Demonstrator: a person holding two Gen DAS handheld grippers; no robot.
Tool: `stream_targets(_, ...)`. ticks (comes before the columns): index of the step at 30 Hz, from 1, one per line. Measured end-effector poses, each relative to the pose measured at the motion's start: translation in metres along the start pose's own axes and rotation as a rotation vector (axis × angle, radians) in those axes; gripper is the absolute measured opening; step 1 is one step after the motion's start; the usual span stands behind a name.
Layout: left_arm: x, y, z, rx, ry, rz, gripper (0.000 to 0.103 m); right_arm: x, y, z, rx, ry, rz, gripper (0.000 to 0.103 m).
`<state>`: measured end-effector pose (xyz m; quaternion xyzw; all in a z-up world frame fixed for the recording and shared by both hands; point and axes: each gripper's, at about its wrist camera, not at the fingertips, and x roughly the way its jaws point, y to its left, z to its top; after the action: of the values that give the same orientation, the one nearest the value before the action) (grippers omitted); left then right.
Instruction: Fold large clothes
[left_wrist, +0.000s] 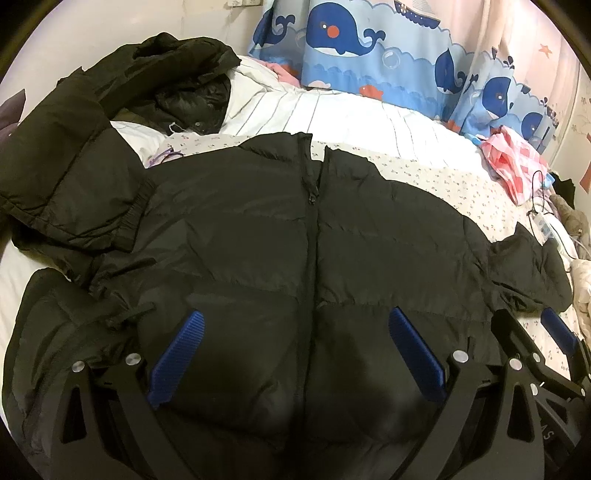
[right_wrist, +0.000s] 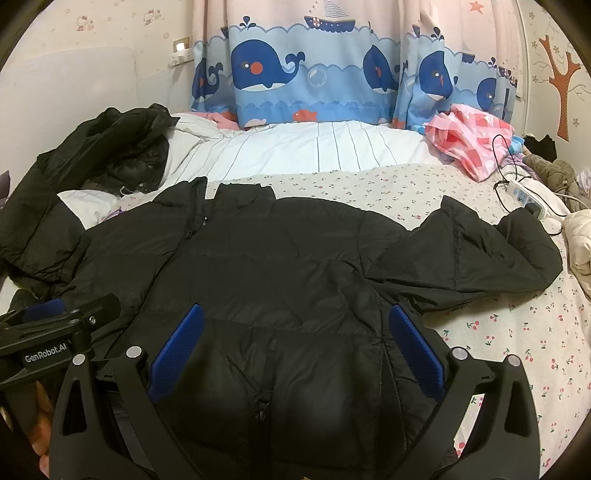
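Bed (right_wrist: 369, 155) w/ cherry-print sheet; black puffer jacket (left_wrist: 295, 240) lies flat across it, zip up, right sleeve spread out. 2nd dark coat (left_wrist: 74, 147) heaped at far left. My left gripper (left_wrist: 295, 325) & right gripper (right_wrist: 295, 321): fingers wide apart, above jacket hem, holding nothing.

Black puffer jacket (right_wrist: 280, 266) covers the near middle of the bed. Open floral sheet (right_wrist: 517, 332) lies right of its hem and beyond the collar, up to the striped quilt (right_wrist: 314, 147). Left side blocked by a second dark coat (right_wrist: 92, 166). Far right edge cluttered: power strip (right_wrist: 524, 194) with cables, pink checked cloth (right_wrist: 472, 144).
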<state>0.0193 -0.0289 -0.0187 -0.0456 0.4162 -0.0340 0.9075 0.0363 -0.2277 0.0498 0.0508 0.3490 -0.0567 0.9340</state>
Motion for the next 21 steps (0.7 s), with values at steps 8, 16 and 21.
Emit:
stream_targets(8, 0.001, 0.000, 0.000, 0.003, 0.009, 0.001, 0.096, 0.000, 0.000, 0.000, 0.003, 0.000, -0.001, 0.097)
stream_targets(16, 0.001, 0.001, 0.001, 0.004, 0.017, -0.015, 0.096, 0.006, -0.010, 0.005, 0.035, 0.054, 0.079, 0.097)
stream_targets(21, 0.004, 0.004, 0.001, -0.016, 0.032, -0.033, 0.096, -0.017, -0.056, 0.030, 0.088, -0.020, -0.001, 0.097)
